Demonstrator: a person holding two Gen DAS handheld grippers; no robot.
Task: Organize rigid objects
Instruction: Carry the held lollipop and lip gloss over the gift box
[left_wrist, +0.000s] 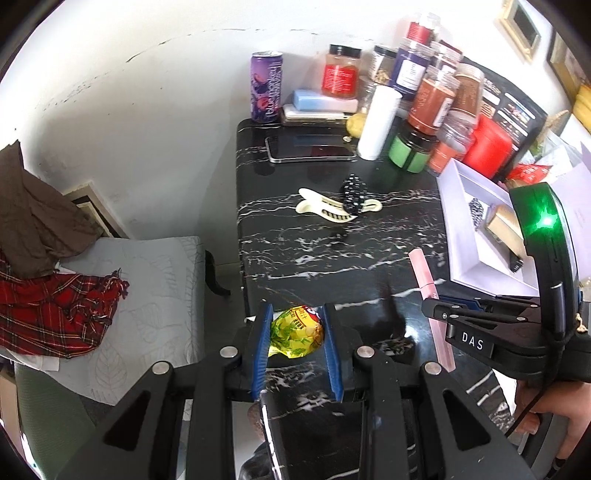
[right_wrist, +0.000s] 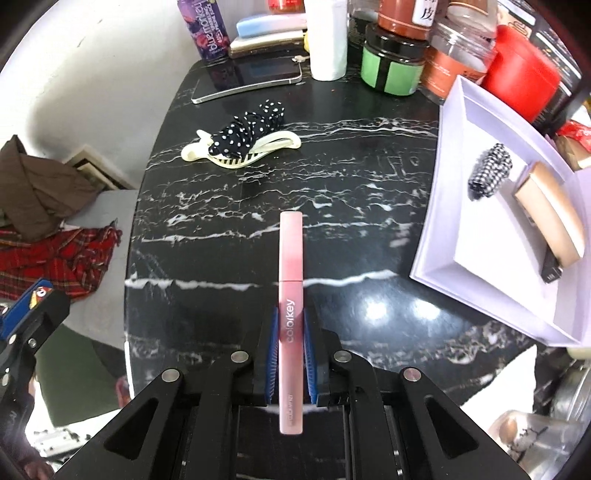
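Two grippers, both loaded, above a black marble table. Left gripper has its blue pads clamped on a small yellow-green wrapped snack, crinkly foil bulging between the fingers, held over the near edge of the table. Right gripper is clenched tight on a pink lip-gloss tube with "colorkey" printed along it; the tube runs straight out past the fingertips, gripped on its lower half, and from the left wrist view it hangs clear of the tabletop, slanting. Off to the right of the table sits an open white box, and inside it lie a black-and-white checked scrunchie and a beige rectangular case, side by side. Out in the middle of the table, well apart from both grippers, a cream hair claw clip lies flat with a navy polka-dot scrunchie draped over it. Farther back, a phone lies face up near the wall, beside a white cylinder bottle, a green-labelled dark jar and a purple drink can. A crowd of spice jars stands behind those. Beyond the table's left edge, red plaid cloth and brown fabric lie heaped on a grey cushion.
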